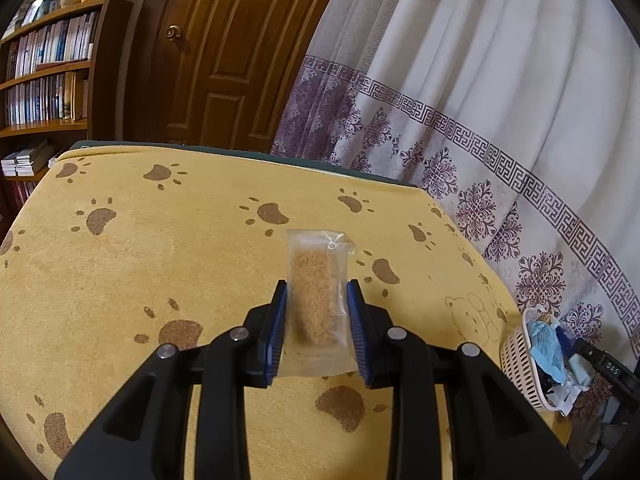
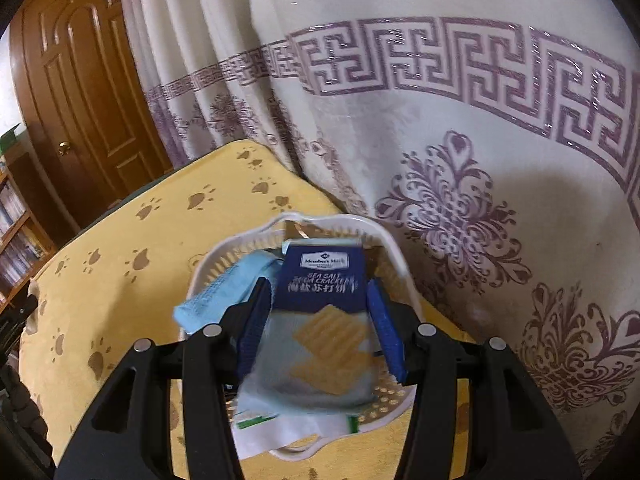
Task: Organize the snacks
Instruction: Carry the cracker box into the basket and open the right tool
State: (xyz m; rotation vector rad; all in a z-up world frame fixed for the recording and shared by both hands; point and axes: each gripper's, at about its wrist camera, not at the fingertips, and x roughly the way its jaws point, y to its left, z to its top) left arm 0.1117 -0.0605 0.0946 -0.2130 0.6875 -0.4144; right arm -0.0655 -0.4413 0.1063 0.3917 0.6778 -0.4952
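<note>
Left gripper (image 1: 318, 328) clamps a clear packet (image 1: 318, 300) above the table (image 1: 160, 260); right gripper (image 2: 320, 328) pinches a cracker pack (image 2: 320, 312) over the part-filled basket (image 2: 394, 256); likely both remain to drop.

Clear glossy plastic packet (image 1: 318, 300); perforated plastic basket (image 2: 394, 404); cloth tablecloth (image 1: 160, 256)

Patterned curtain (image 1: 460, 80), wooden door (image 1: 224, 52), bookshelf (image 1: 44, 64)

"Member's Mark", "SEA SALT SODA CRACKERS" on blue cracker packet (image 2: 320, 280)
</note>
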